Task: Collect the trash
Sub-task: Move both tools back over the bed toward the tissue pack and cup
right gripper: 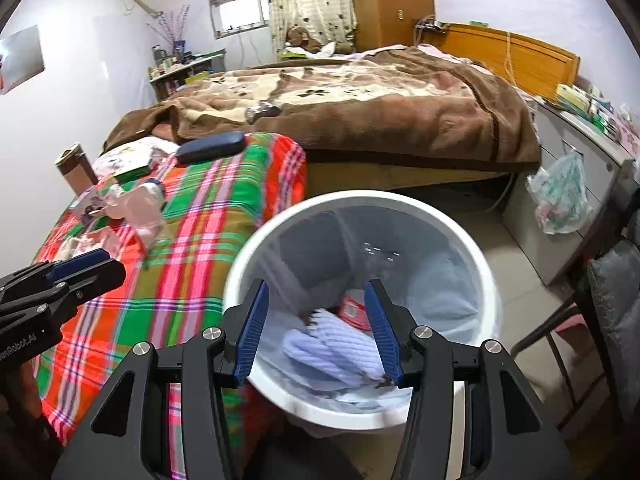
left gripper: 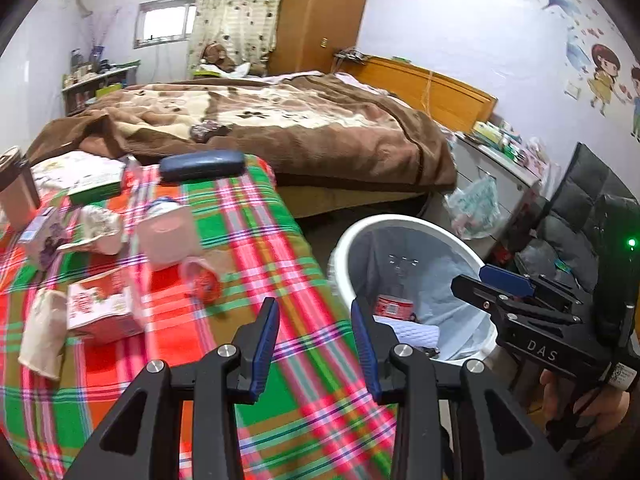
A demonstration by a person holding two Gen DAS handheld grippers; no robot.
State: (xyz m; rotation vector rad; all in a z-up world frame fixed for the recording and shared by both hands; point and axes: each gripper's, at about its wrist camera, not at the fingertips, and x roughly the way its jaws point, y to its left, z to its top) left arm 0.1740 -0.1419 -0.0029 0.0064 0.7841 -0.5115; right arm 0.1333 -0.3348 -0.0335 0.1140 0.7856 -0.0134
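Observation:
My left gripper (left gripper: pixel 314 308) hovers open over the right edge of the plaid-covered table (left gripper: pixel 260 248), with nothing between its blue pads. On the cloth lie a red-and-white carton (left gripper: pixel 100 308), crumpled paper (left gripper: pixel 42 332), a red wrapper (left gripper: pixel 204 280) and a toilet roll (left gripper: pixel 168 236). My right gripper (right gripper: pixel 316 288) stands open above the white lined bin (right gripper: pixel 360 196), holding nothing. Inside the bin lie a pale crumpled tissue (right gripper: pixel 340 344) and a red-labelled bottle (right gripper: pixel 354 308). The left wrist view also shows the bin (left gripper: pixel 348 240) and the right gripper (left gripper: pixel 470 276) over it.
A dark blue case (left gripper: pixel 202 164) and a brown cup (left gripper: pixel 16 188) sit at the table's far side. Beyond is a bed (left gripper: pixel 280 120) with a brown blanket. A plastic bag (right gripper: pixel 564 196) hangs on a grey cabinet at right, and a dark chair (left gripper: pixel 580 208) stands beside the bin.

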